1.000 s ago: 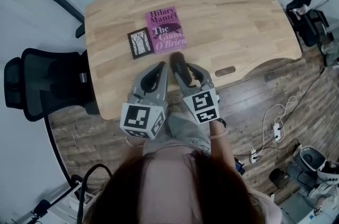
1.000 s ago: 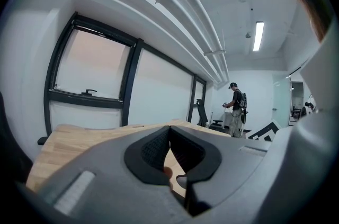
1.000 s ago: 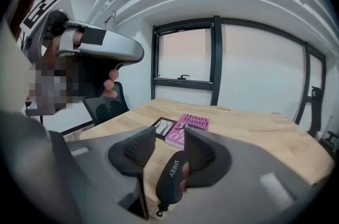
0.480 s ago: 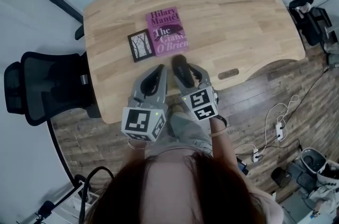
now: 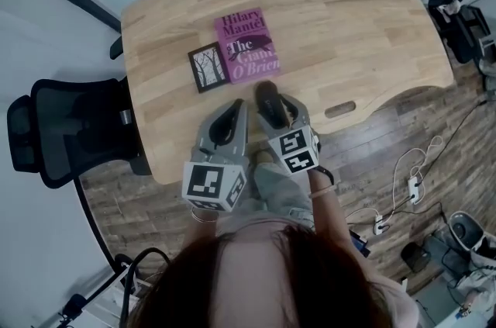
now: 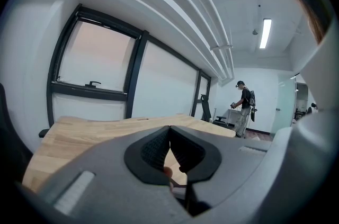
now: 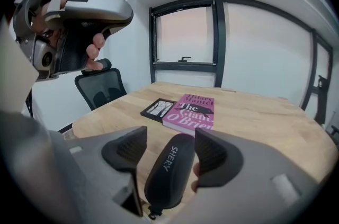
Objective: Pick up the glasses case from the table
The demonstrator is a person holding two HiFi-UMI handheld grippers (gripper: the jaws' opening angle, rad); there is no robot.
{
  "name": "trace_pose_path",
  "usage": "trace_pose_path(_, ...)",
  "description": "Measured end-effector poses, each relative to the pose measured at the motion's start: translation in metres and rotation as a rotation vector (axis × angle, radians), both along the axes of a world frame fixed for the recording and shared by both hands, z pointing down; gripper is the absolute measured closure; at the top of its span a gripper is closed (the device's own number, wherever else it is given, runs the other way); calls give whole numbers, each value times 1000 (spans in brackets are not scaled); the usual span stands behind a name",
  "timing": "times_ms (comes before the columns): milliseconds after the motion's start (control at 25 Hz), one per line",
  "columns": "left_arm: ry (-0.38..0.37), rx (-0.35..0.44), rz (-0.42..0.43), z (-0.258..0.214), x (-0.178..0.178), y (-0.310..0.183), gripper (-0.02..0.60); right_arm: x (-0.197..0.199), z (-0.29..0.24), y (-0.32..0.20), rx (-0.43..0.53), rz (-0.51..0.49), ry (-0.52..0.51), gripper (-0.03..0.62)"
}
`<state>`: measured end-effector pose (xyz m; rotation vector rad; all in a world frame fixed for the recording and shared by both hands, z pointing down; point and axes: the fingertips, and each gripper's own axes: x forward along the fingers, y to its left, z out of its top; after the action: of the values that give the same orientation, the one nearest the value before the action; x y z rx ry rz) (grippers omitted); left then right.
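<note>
On the counter (image 5: 349, 24), just this side of the book (image 5: 247, 46), the right gripper (image 7: 169, 146) straddles the case (image 5: 267, 100) with its jaws opening and one pad already clear. The left gripper (image 5: 232, 115), beside it, is closed and empty. The case sits short of the book's near edge, its long axis running along the right jaws and its far end pointing at the book.

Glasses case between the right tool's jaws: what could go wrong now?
1. The right tool is opening its jaws, with a gap on one side of the case. The case is rounded and smooth, so an off-centre squeeze might make it slip or twist.
2. The book lies just beyond the case, so the jaw tips could bump it.
3. The case seems near the table's front edge, so a nudge might knock it off.
</note>
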<state>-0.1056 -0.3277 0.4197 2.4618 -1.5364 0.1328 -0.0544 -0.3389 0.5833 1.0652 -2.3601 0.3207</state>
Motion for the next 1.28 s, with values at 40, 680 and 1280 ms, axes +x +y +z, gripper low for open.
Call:
trace_pose_path(40, 0, -4, 0, 2, 0, -1, 572, 1, 3, -2, -5, 5, 9, 313)
trace_pose_path(680, -12, -57, -12, 28, -4, -10, 572, 3, 58, -9, -107, 42, 54, 268)
trace_pose_path(1280, -24, -96, -20, 44, -5, -17, 572, 2, 94, -8, -240, 62, 80, 219)
